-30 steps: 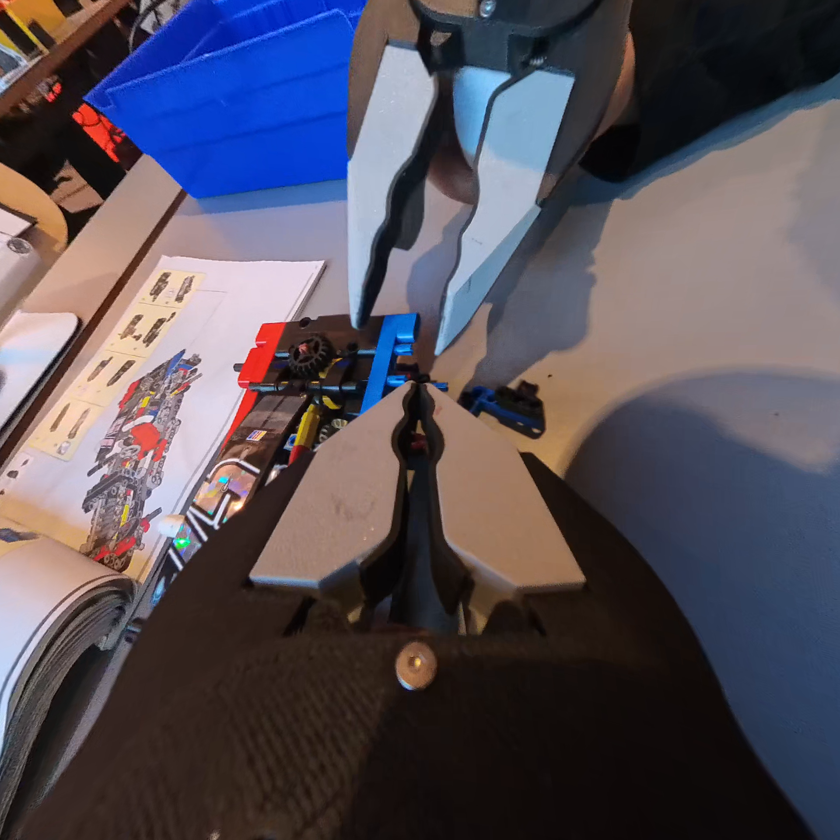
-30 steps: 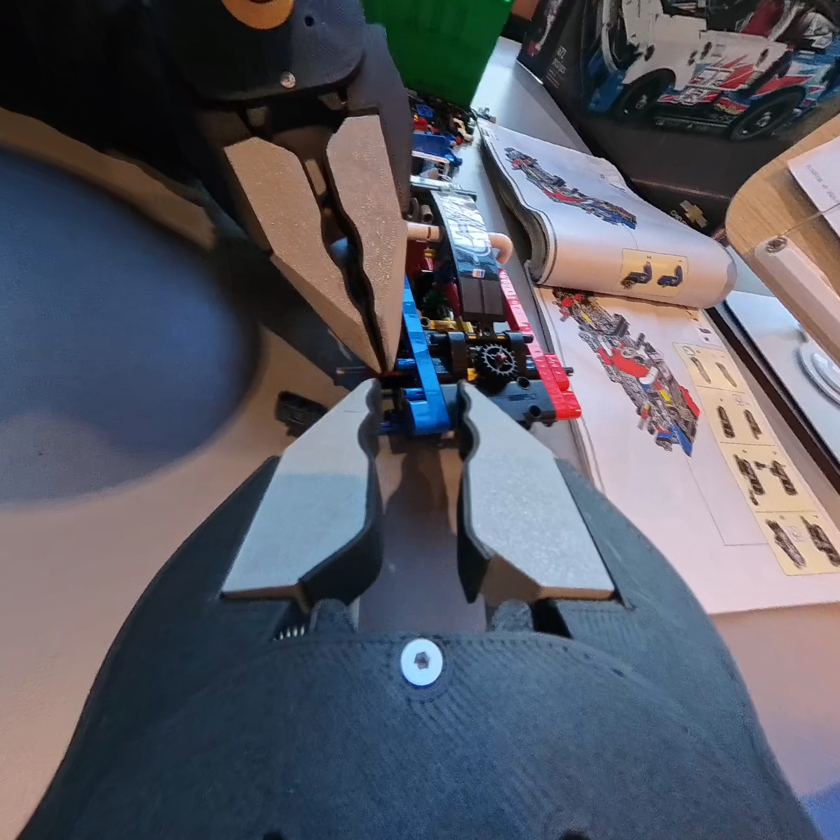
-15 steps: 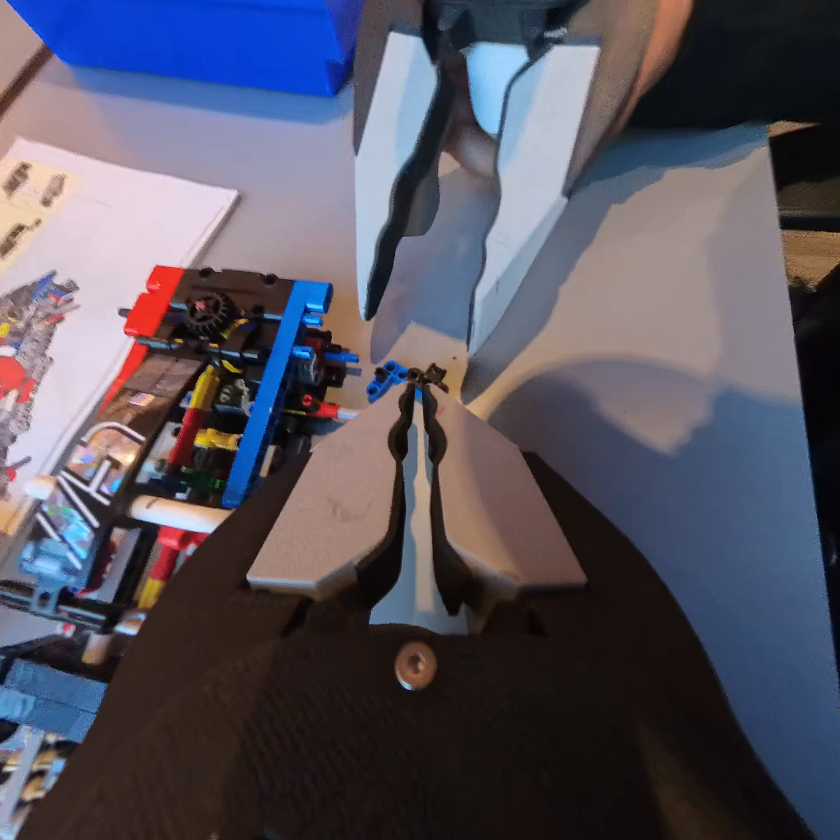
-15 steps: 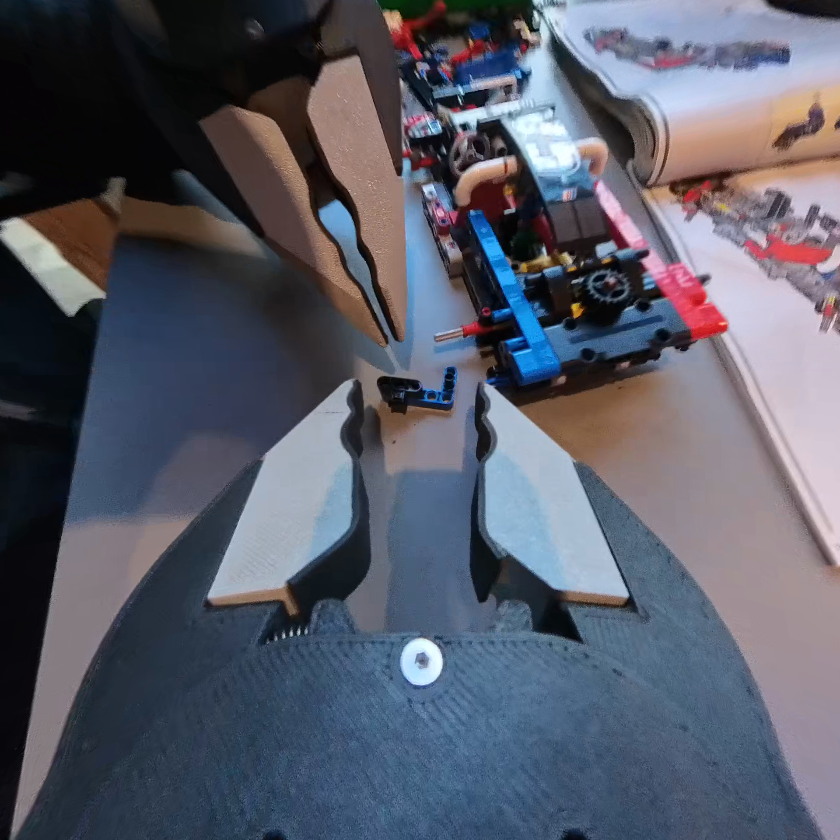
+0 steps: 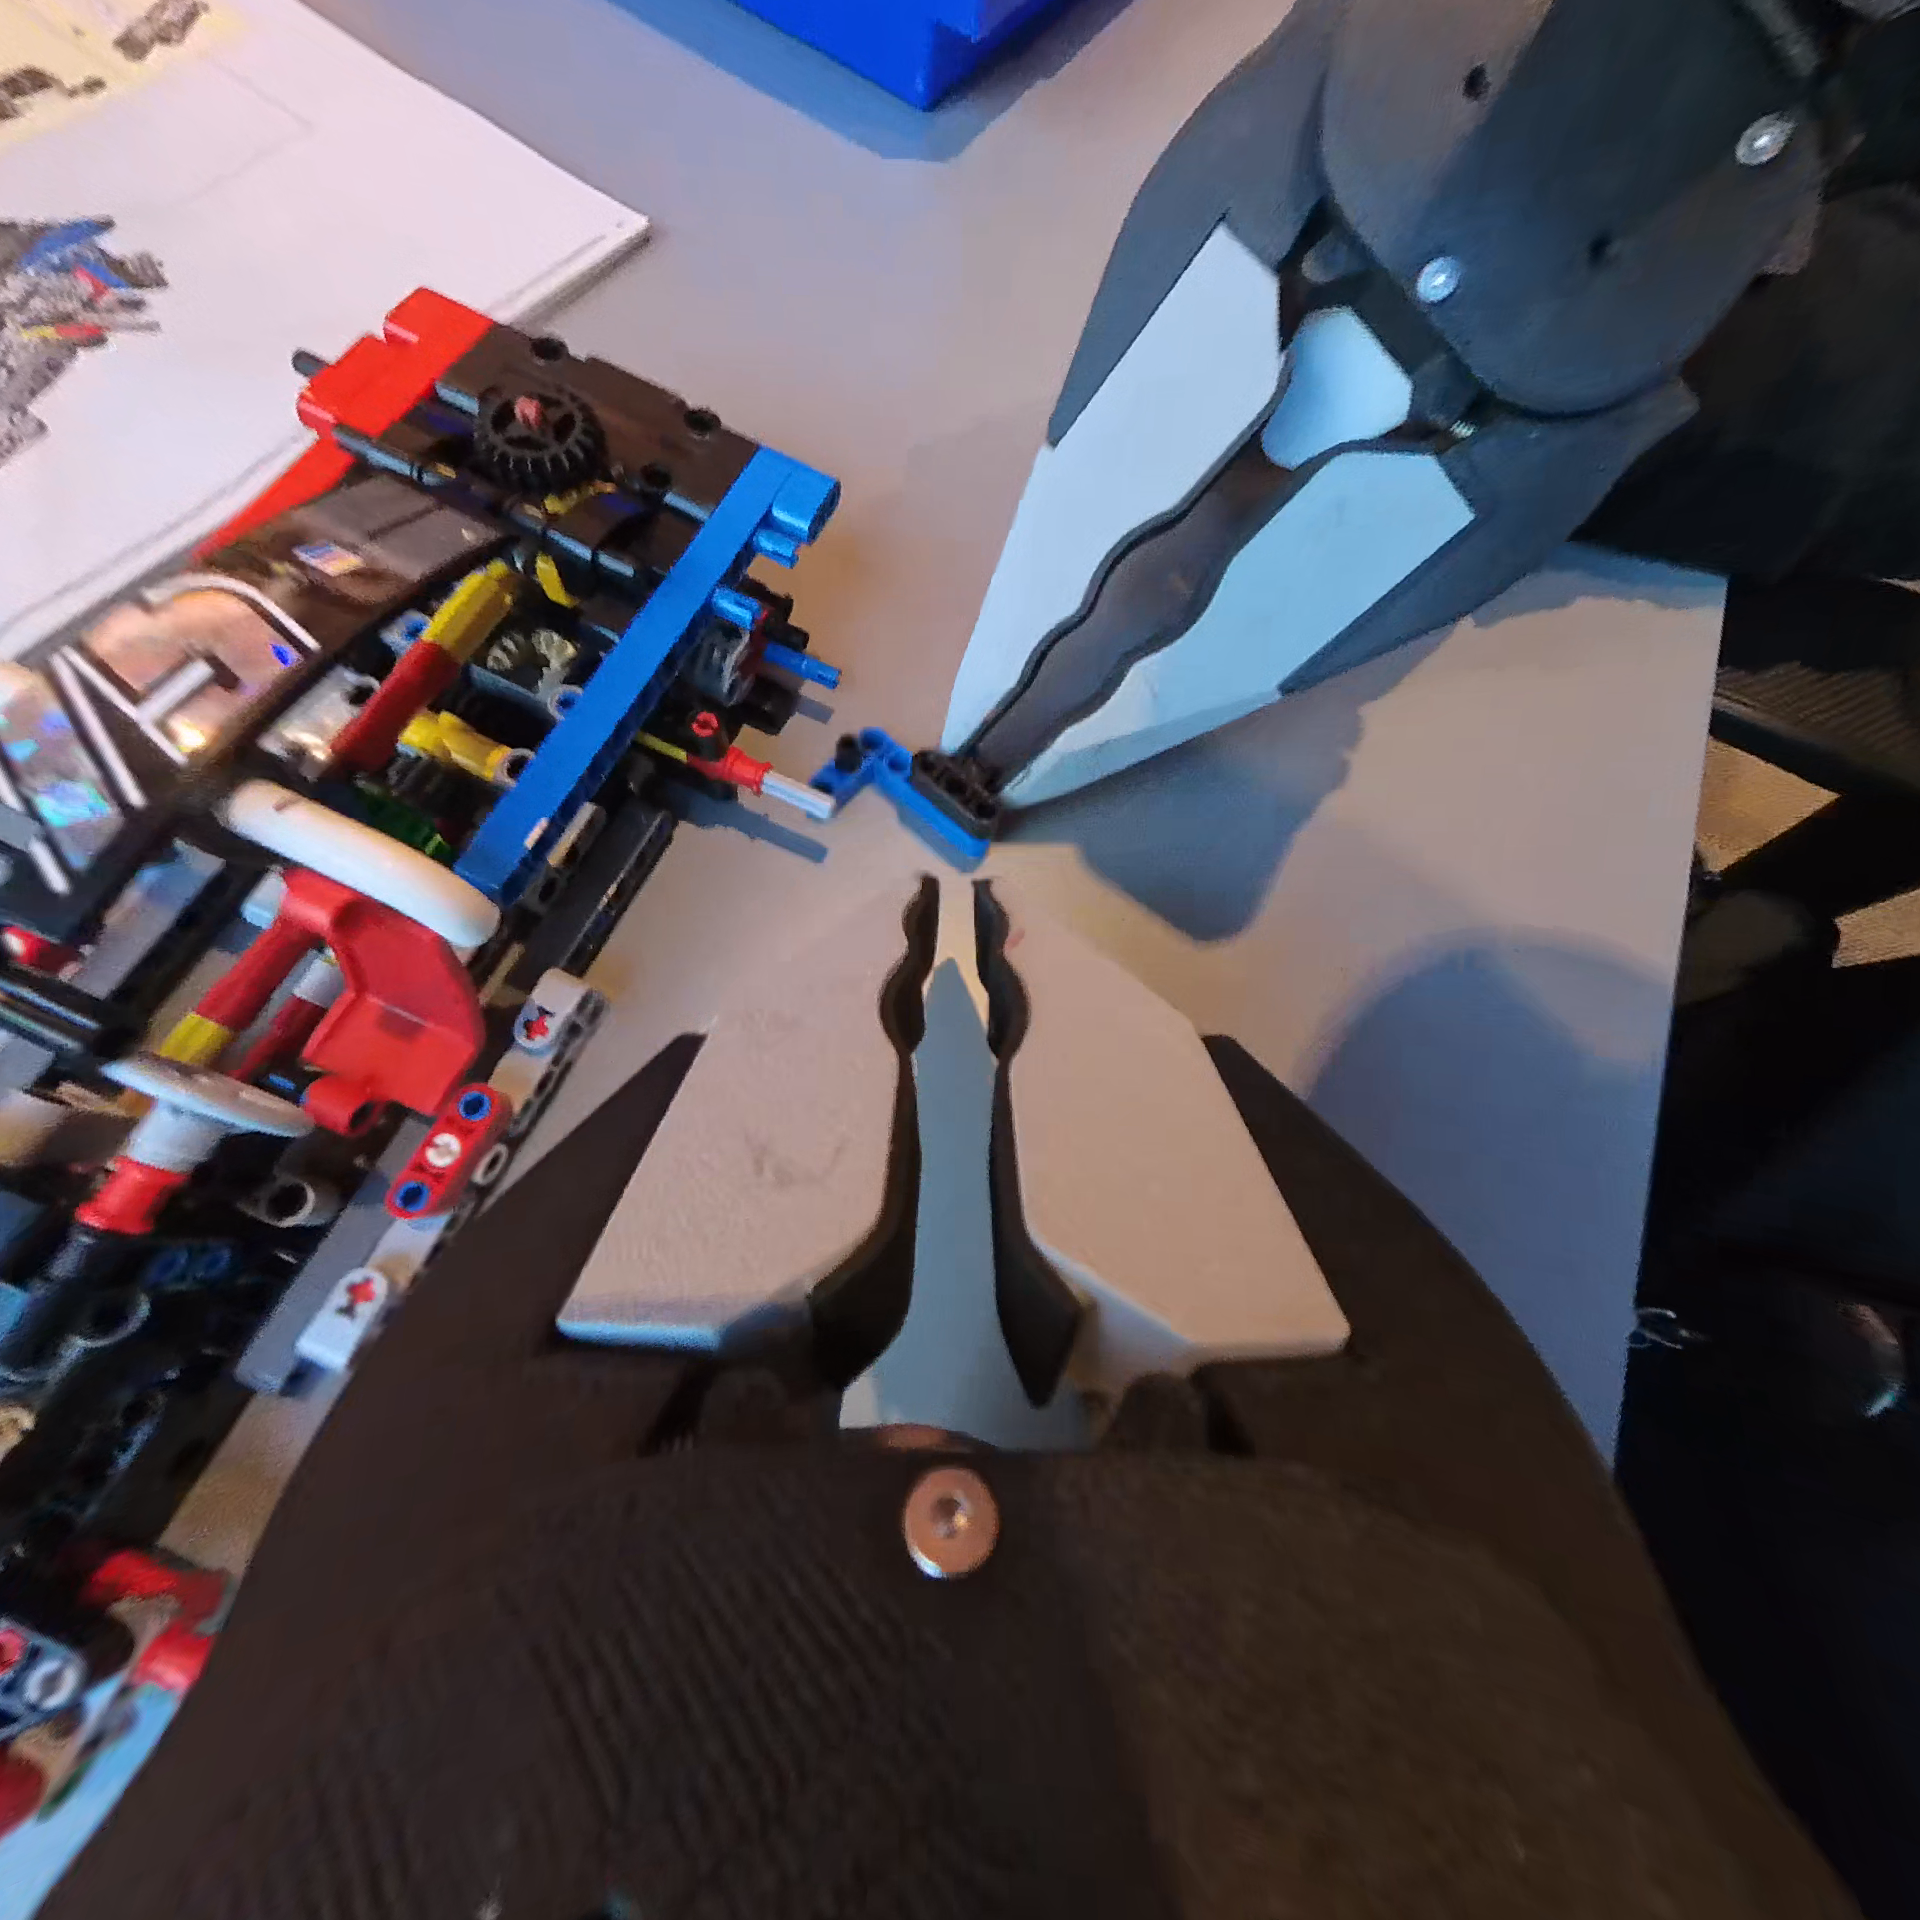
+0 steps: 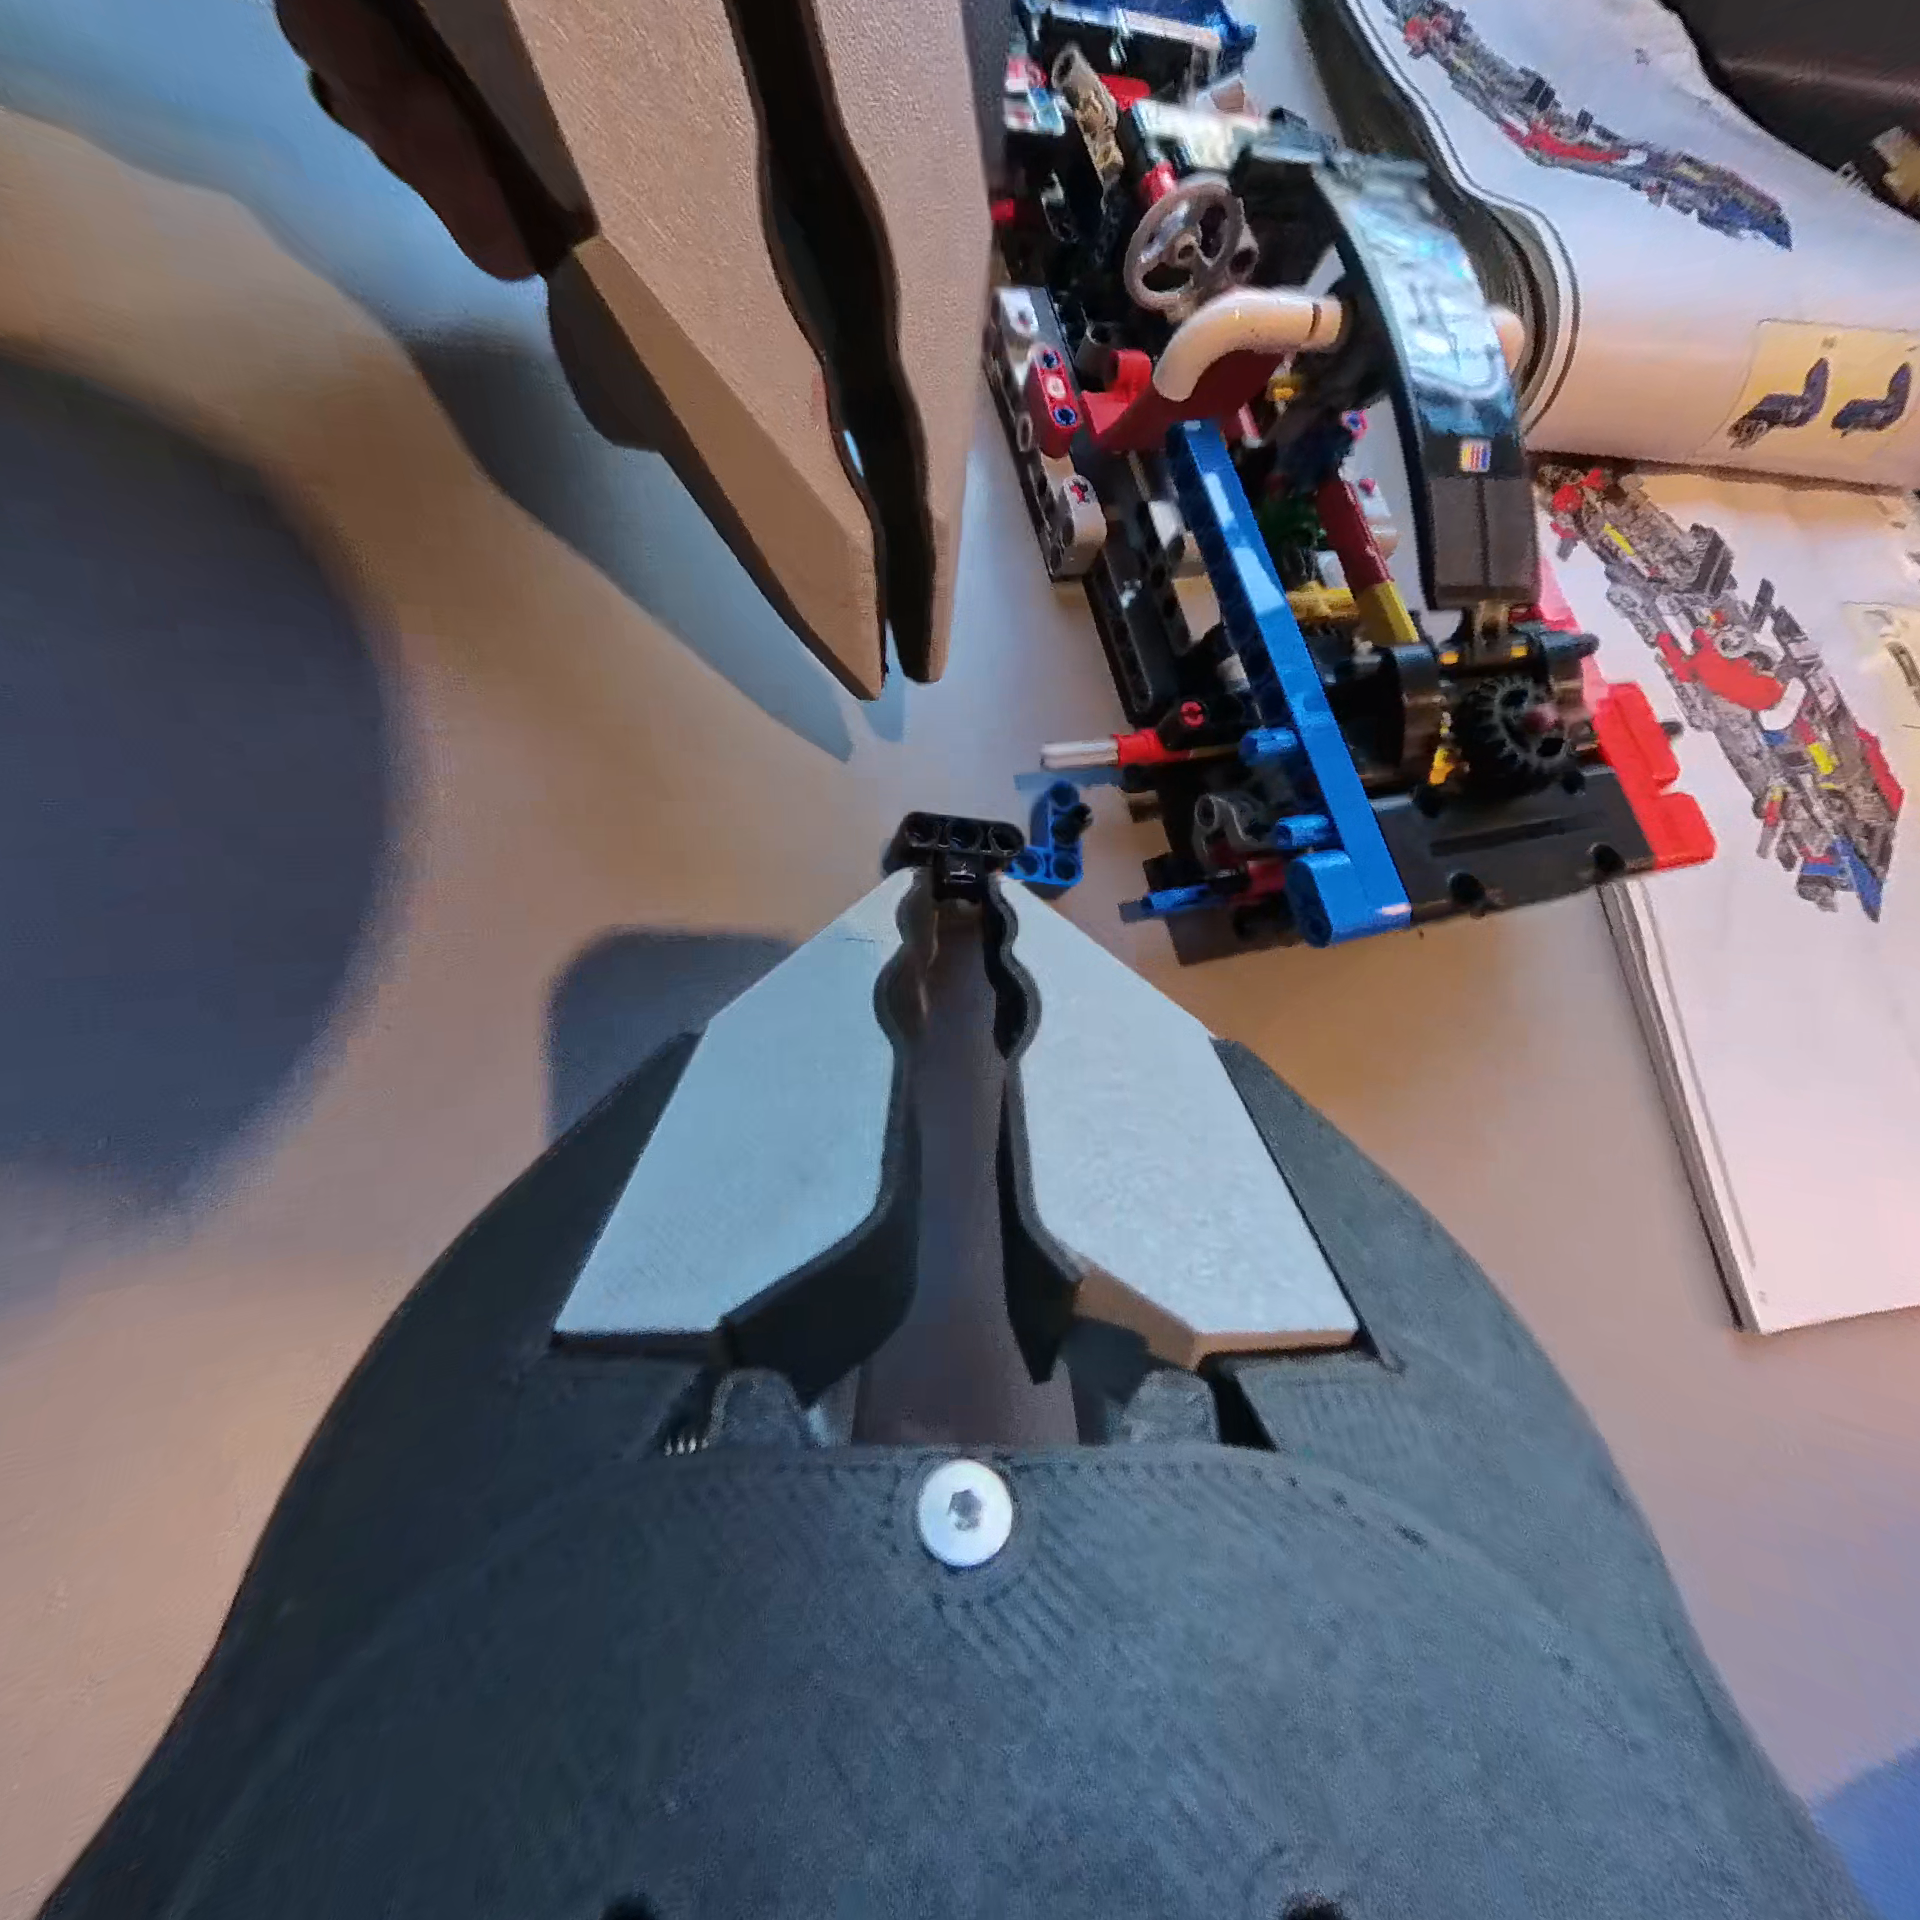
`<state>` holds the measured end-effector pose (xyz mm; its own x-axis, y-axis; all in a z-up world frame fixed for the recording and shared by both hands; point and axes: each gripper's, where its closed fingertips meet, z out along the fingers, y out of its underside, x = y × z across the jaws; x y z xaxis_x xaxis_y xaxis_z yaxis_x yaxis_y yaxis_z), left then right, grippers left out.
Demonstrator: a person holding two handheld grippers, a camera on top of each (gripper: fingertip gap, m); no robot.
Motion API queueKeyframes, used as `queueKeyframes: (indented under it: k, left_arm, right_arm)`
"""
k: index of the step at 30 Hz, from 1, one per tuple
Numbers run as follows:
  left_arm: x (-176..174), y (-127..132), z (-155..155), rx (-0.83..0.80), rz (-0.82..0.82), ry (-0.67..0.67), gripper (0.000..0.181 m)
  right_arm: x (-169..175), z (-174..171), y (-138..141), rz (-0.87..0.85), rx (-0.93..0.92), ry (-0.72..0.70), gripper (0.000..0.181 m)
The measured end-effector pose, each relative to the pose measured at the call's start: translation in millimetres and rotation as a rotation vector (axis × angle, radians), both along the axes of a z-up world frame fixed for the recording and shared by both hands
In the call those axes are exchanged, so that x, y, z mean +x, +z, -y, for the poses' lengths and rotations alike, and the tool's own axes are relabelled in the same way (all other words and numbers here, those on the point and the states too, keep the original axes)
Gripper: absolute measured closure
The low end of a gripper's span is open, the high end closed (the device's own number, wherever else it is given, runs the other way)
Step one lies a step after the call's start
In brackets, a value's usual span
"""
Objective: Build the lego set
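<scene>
Two grippers meet over the grey table [image 5: 1403, 935], tips nearly facing. Reaching in from five o'clock in its own view, the right gripper [image 6: 958, 899] is pinched tight on the stem of a small black connector [image 6: 958, 840] that is joined to a blue angled piece [image 6: 1051, 836]; the pair sits at the table surface. At two o'clock of this small piece lies the partly built lego car [image 6: 1351, 644], with its blue side beam toward the grippers. Just short of the piece hovers the left gripper [image 5: 951, 883], its jaws nearly together with a thin gap and nothing between them. An open instruction booklet [image 5: 312, 187] lies at eleven o'clock of the car in the left wrist view.
</scene>
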<state>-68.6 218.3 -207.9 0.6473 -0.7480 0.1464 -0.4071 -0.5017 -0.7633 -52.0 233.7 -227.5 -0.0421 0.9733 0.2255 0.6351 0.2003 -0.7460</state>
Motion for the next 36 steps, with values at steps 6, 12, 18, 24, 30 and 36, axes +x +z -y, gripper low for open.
queueKeyframes:
  k: [6, 12, 18, 24, 30, 36]
  left_arm:
    - [7, -17, 8, -0.024, -0.041, 0.028, 0.177]
    - [7, -25, 15, -0.053, -0.054, 0.057, 0.172]
    - [-11, -22, 14, -0.059, -0.061, 0.114, 0.169]
    - [-13, -2, 2, -0.027, -0.013, 0.072, 0.167]
    - [9, 18, -2, -0.123, 0.213, -0.052, 0.162]
    - [8, 28, -11, -0.167, 0.336, -0.076, 0.164]
  right_arm:
    - [6, 5, 8, -0.057, -0.076, 0.005, 0.152]
    - [-7, 3, 6, -0.043, -0.122, 0.001, 0.152]
    - [-5, 4, -1, 0.001, -0.051, 0.017, 0.16]
    - [-1, 21, 17, -0.123, 0.232, 0.188, 0.16]
    - [-3, 18, 26, -0.157, 0.367, 0.196, 0.16]
    - [0, 12, 31, -0.163, 0.517, 0.196, 0.16]
